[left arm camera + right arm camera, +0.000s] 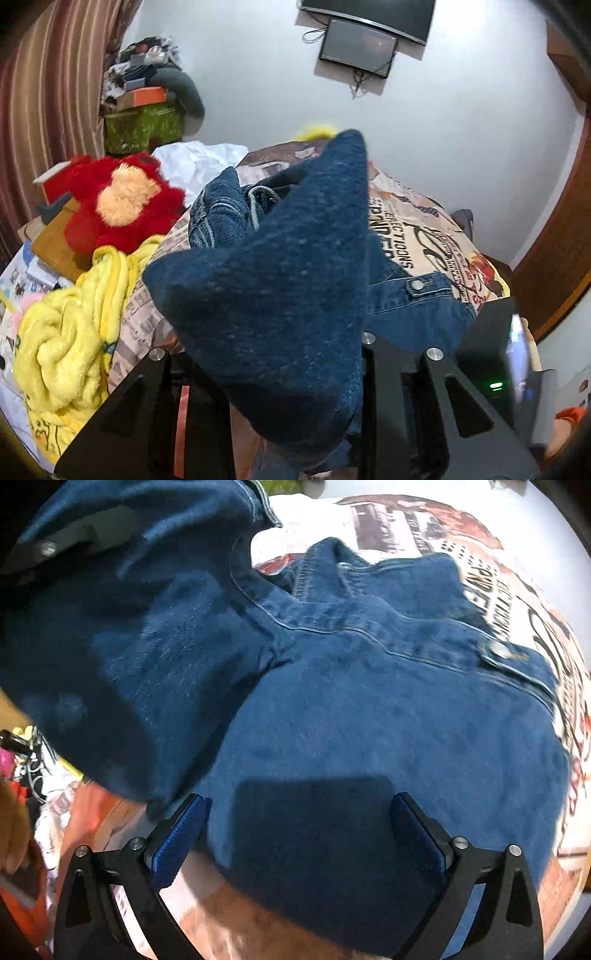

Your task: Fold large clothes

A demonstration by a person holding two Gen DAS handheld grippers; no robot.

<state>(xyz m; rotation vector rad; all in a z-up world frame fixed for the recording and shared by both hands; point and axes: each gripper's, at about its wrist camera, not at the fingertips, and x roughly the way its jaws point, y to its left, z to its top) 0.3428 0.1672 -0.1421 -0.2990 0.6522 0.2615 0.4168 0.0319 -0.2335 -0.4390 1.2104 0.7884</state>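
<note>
Now a denim jacket (369, 709) lies partly spread on a bed, with one part of it lifted in the left gripper (291, 369).

Its dark blue cloth shows pale stitched seams and a metal snap button (498, 650) on a side tab; the raised fold (280, 266) rises as a peak from between the left gripper's fingers, which are clamped on it. The right gripper (299, 834) hangs just above the jacket's flat lower part with its blue pads (177, 838) apart and nothing between them. Under the jacket is a newspaper-print bedcover (424, 236). Beside it lie a crumpled yellow blanket (70, 332) and a red plush toy (122, 199); behind stand a white wall (461, 129) with two dark screens (358, 48) and a striped curtain (51, 92).
</note>
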